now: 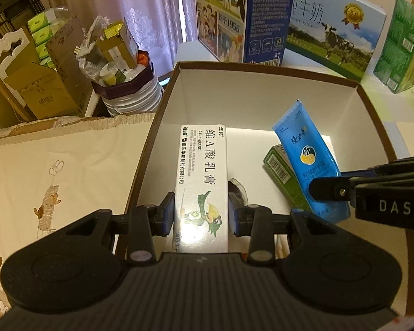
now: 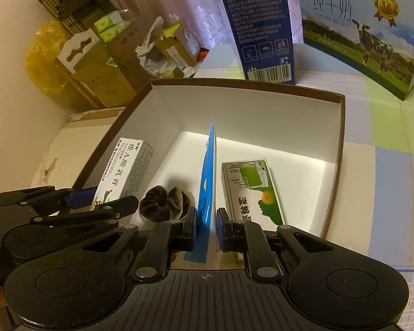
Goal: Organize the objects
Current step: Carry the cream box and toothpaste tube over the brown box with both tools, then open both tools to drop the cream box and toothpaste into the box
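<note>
In the left wrist view, cardboard clutter (image 1: 49,88) fills the upper left of the frame. At lower centre the left gripper (image 1: 201,215) has its jaws clenched on a silver carton (image 1: 201,176), which reaches forward over the near rim of the open white box (image 1: 162,104). A dark bundle (image 1: 238,193) peeks out just right of the carton. Further right, a green carton (image 1: 281,171) lies on the box floor, and a blue tube (image 1: 309,154) stands tilted in front of it, held at its lower end by the right gripper (image 1: 331,193) coming in from the right edge. Milk cartons (image 1: 331,24) stand behind the box at upper right.

In the right wrist view the tube (image 2: 208,176) shows edge-on at centre, pinched between the pads (image 2: 223,231) above the box floor.
</note>
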`<state>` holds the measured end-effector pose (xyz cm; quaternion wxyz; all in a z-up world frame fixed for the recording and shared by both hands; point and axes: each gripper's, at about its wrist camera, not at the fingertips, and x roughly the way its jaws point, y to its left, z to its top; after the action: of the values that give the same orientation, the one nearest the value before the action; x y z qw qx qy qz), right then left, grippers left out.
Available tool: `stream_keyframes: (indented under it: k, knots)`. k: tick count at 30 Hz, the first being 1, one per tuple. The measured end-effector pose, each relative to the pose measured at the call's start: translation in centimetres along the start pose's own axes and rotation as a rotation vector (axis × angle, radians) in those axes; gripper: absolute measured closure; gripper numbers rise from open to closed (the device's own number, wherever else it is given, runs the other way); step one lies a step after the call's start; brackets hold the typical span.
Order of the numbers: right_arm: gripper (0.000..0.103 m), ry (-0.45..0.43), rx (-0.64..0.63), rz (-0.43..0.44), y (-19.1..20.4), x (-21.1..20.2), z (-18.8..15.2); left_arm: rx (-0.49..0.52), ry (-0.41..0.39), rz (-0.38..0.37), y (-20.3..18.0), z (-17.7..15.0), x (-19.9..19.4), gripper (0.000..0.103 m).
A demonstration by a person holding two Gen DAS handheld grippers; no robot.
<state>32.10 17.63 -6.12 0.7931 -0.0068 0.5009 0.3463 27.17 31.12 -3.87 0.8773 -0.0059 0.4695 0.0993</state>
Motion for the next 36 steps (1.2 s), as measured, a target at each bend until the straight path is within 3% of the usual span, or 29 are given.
stream_keyframes:
  k: [9, 12, 25, 29, 32, 36]
  knots:
    - [0.092, 0.013, 0.017, 0.000, 0.0, 1.4, 0.8, 0.006, -0.008, -0.003, -0.1, 1.2, 1.5, 0.068]
    - [0.092, 0.001, 0.025, 0.015, -0.1, 1.5, 1.2, 0.011, -0.039, 0.004, 0.0, 1.7, 1.3, 0.056]
    - [0.092, -0.059, 0.062, 0.073, -0.3, 1.0, 2.1, 0.008, -0.045, 0.004, 0.2, 1.6, 0.7, 0.052]
    - [0.091, -0.063, 0.060, 0.068, -0.4, 0.4, 2.0, 0.002, -0.048, -0.002, 0.3, 1.3, 0.1, 0.042]
    - [0.080, -0.065, 0.040, 0.056, -0.3, -0.4, 1.7, -0.002, -0.054, -0.002, 0.3, 0.9, -0.6, 0.037]
    - [0.043, -0.088, -0.001, 0.036, -0.1, -1.9, 0.8, -0.012, -0.051, -0.008, 0.3, 0.3, -1.6, 0.030]
